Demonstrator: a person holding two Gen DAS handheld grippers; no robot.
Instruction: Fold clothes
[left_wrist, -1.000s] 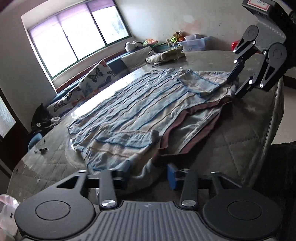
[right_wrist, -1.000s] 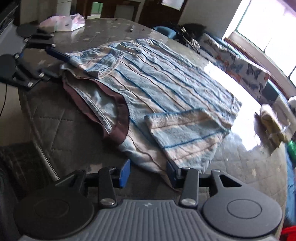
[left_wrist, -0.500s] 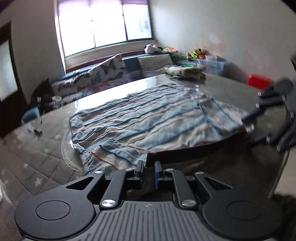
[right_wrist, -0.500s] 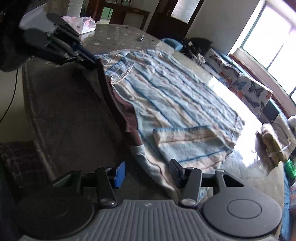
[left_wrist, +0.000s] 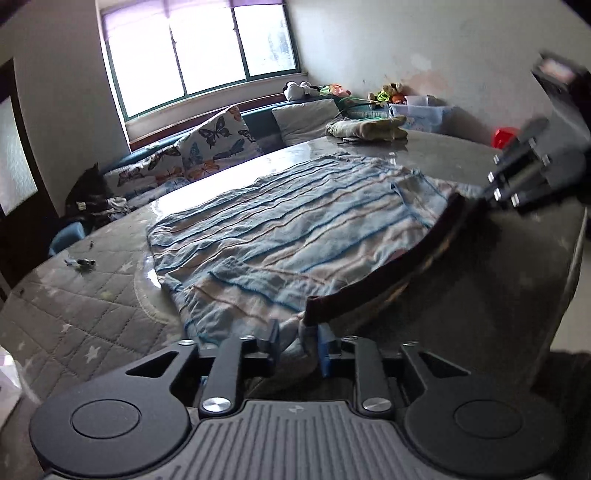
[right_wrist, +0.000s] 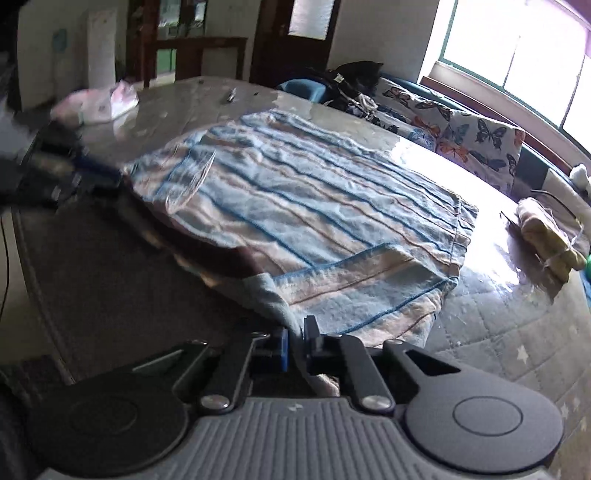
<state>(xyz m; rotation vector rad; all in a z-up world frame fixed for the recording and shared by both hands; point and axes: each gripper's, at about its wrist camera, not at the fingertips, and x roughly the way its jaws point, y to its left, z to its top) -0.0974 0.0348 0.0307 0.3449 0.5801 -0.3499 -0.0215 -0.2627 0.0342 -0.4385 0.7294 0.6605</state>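
A blue, white and brown striped garment (left_wrist: 295, 229) lies spread flat on the round quilted table (left_wrist: 92, 314). Its dark brown hem (left_wrist: 399, 269) is lifted in a taut arc between my two grippers. My left gripper (left_wrist: 298, 343) holds a bunched corner of the garment between its pads, and its jaws are opening. My right gripper (right_wrist: 295, 341) is shut on the other hem corner of the garment (right_wrist: 314, 206). In the left wrist view the right gripper (left_wrist: 517, 184) shows blurred at the far right. The left gripper (right_wrist: 74, 170) appears blurred at the left of the right wrist view.
A folded yellowish pile (left_wrist: 365, 129) lies at the table's far side, also seen as the pile (right_wrist: 546, 236). A pink-white bag (right_wrist: 99, 105) sits on the table's far left. Butterfly cushions (left_wrist: 218, 140) line the window bench. The table's edge (left_wrist: 576, 258) drops off beside the lifted hem.
My right gripper went from open to shut on the hem corner. The left pads closed, then widened around a cloth bunch. The brown hem rose off the table between the grippers.
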